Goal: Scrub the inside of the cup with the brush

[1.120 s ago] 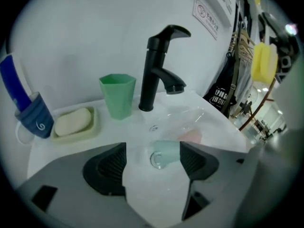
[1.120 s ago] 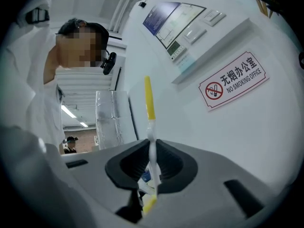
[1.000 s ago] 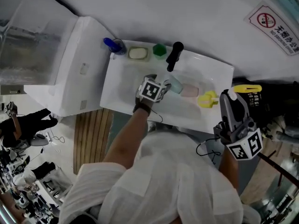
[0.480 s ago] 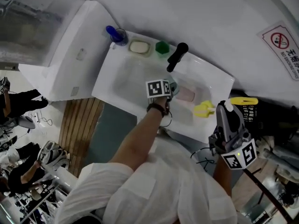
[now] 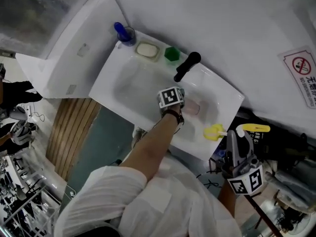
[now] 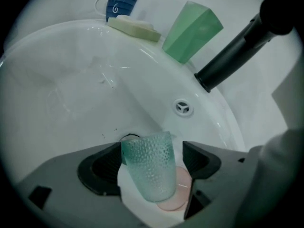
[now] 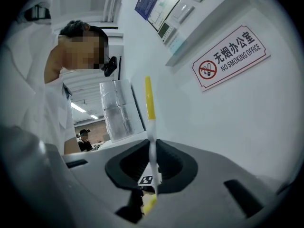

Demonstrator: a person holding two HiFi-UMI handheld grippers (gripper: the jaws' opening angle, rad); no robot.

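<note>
- Two tools: the left tool (image 6: 153,156), its jaws just opened wide, straddles the cup (image 6: 147,175) without clamping it; the right tool (image 7: 153,163) is clenched on the brush (image 7: 149,99)
- The cup, down in the sink (image 6: 71,80), looks like light, thin plastic, likely wet and slippery: grip its dimpled wall gently

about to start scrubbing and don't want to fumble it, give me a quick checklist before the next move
1. Translucent teal dimpled cup between the left gripper's jaws: ok.
2. Left gripper clamped on the cup: not ok; its jaws have just been opening, with a gap showing at the right jaw.
3. Yellow-and-white brush pinched in the right gripper: ok.
4. Brush at the cup: not ok; it is by the white sink's corner, apart from the cup.
5. Cup mouth facing the brush: cannot tell.
</note>
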